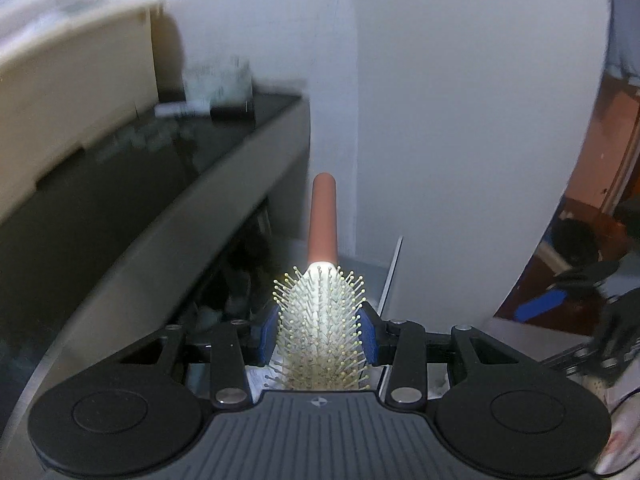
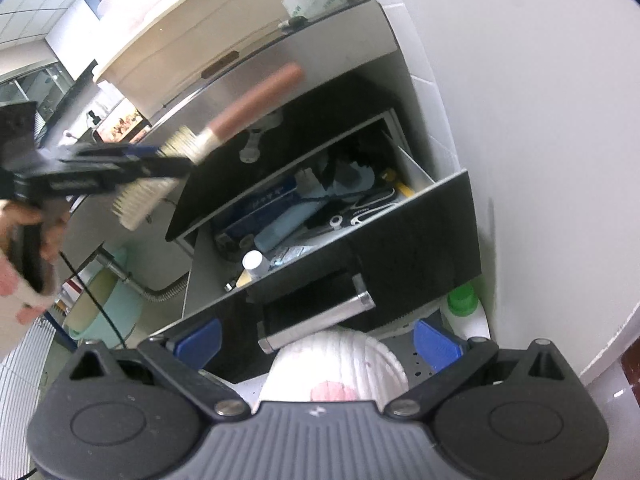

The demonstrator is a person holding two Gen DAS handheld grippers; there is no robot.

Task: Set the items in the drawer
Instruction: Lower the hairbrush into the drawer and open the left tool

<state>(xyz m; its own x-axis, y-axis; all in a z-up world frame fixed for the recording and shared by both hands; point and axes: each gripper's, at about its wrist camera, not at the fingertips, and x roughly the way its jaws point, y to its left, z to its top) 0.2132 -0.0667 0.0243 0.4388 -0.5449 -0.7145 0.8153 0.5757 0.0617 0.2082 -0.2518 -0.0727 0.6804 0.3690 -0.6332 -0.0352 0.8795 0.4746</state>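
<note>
Right up close in the left wrist view, the left gripper (image 1: 320, 332) is clamped across the bristled head of the hairbrush (image 1: 320, 320), blue pads (image 1: 269, 334) pressing both flanks, bristles facing the camera, the reddish handle (image 1: 323, 220) pointing away toward the white wall (image 1: 460, 120). That brush looks light and stiff, hard plastic by the look of it, though the pins probably give and slide a little, so a hold on the solid rim of the head or on the smooth handle seems safer than one on the bristles. The right gripper (image 2: 316, 338) has its jaws spread wide, nothing between them; something white and ribbed sits just below, hard to identify. Beyond it, the right wrist view delivers what the left cannot: the open drawer (image 2: 424, 216) with its silver handle bar (image 2: 316, 320), already crowded with a blue box (image 2: 272, 208), a white-capped bottle (image 2: 254, 262) and dark odds and ends. It also catches the left gripper (image 2: 160, 164) from the side, carrying the brush in the air, up and left of the drawer and apart from it. The left view shows only a sliver of that dark interior, but it does show the bristle side clearly. Farther back, a glossy black countertop (image 1: 140, 152) and a cream container (image 1: 72, 64) blur out.
</note>
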